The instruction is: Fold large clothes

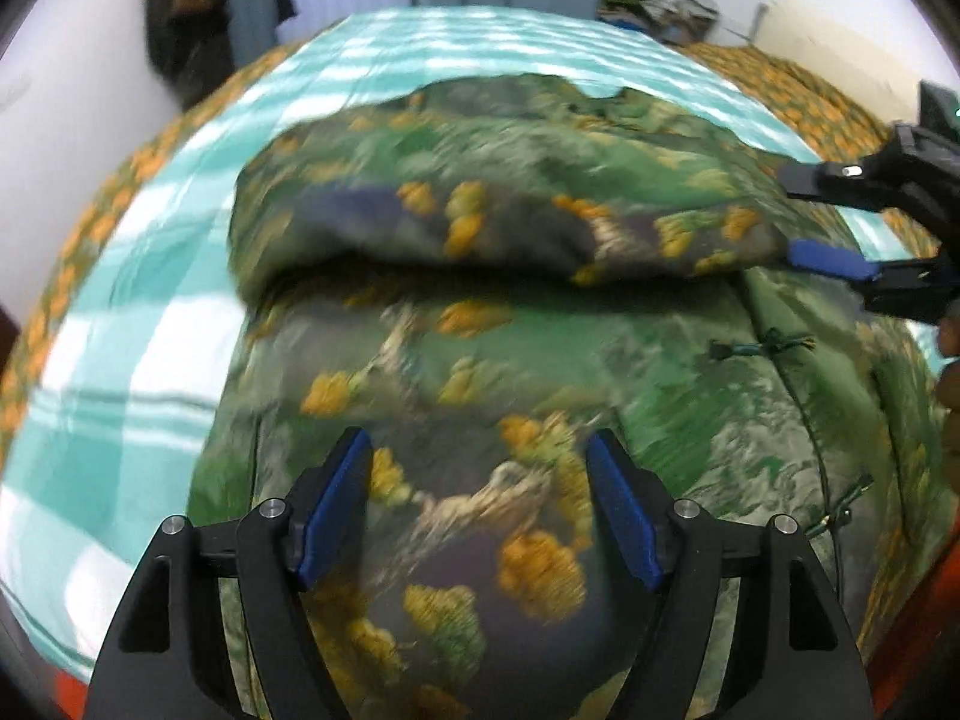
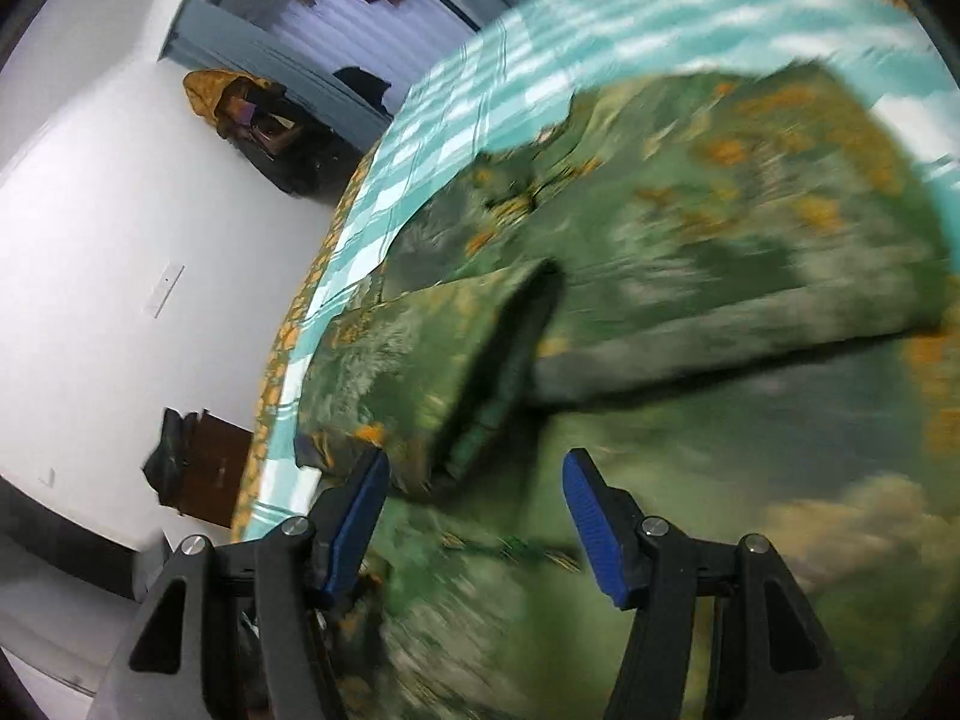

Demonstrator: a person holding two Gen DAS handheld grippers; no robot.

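- Here, a large green garment (image 1: 480,324) with orange flowers, spread on the bed over a teal-and-white checked sheet (image 1: 150,324), reaching from the near edge toward the middle.
- Far part already doubled back toward the near edge, forming a thick fold (image 1: 480,210) across the middle.
- Left gripper (image 1: 480,504) hovering over the near part of the cloth, fingers apart, nothing between them.
- Right gripper (image 1: 798,213), seen in the left view at the right end of the fold, fingers apart with the fold's corner at their tips; in its own view (image 2: 474,516) nothing pinched either.
- Judged step: laying down and squaring this fold, or picking hold points for the next one.
- To do it well: pinch both layers right at the corners, not mid-cloth; lift both ends level; keep the cloth taut between the hands; line edge on edge before letting go.
- Worth watching: loose tie cords (image 1: 762,348) along the right-hand seam, best tucked inside the fold.
- Slippery-looking fabric, likely to slide if dragged; better lifted than pulled.
- No brand, label or writing readable; both views heavily blurred.
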